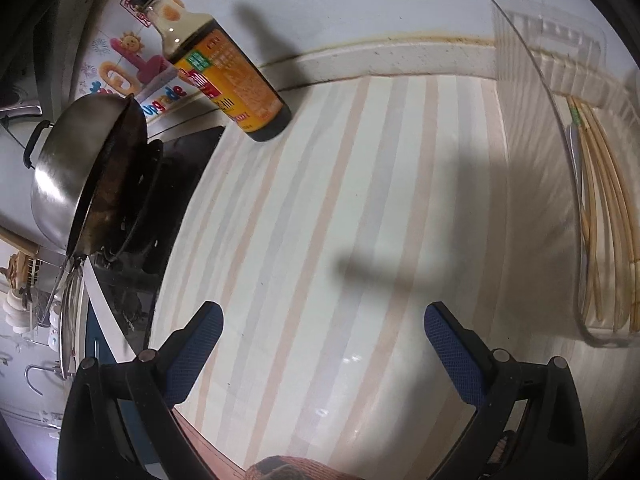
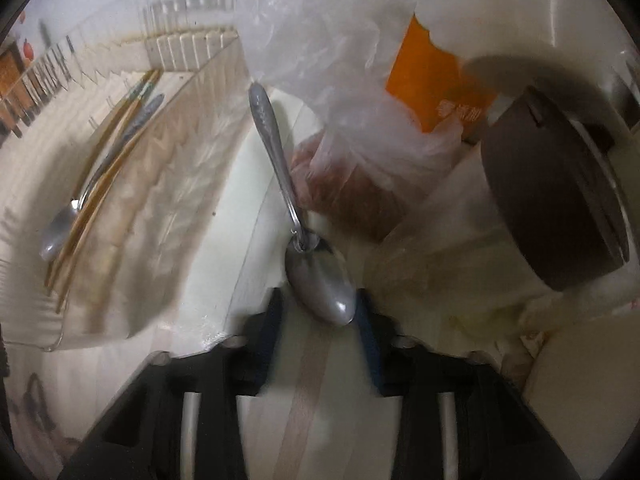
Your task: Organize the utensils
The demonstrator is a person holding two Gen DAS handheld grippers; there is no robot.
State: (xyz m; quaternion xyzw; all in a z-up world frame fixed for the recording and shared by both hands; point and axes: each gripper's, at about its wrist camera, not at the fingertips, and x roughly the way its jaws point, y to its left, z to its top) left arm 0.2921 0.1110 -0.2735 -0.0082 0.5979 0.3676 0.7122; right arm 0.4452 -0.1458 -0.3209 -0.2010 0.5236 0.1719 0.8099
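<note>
Jaws first: the left gripper is spread about as wide as it goes, blue pads facing each other with nothing between them, just the striped counter below. The right gripper is way narrower, its two fingers sitting on either side of a spoon's bowl. That frame is blurry, so I honestly can't tell if the pads are pressing on it or only flanking it.

That loose spoon is the thing to watch. Its bowl is right at the right gripper's tips and its long axis runs straight ahead, away from the jaws, handle tip leaning slightly left. The far end of the handle pokes under a crinkly clear plastic bag.

Off to the left of the right jaws there's a clear ribbed tray holding one more spoon and a bundle of wooden chopsticks, all lying parallel, lengthwise in the tray. So two spoons total. The chopsticks are too smeared to count there.

From the left wrist view the same tray is far off to the right of the jaws, with roughly five or six chopsticks showing.

Ahead-left of the left jaws: one dark sauce bottle with an orange label, and one steel wok on the stove.

Right of the right jaws sits one round brown lid-like thing.
</note>
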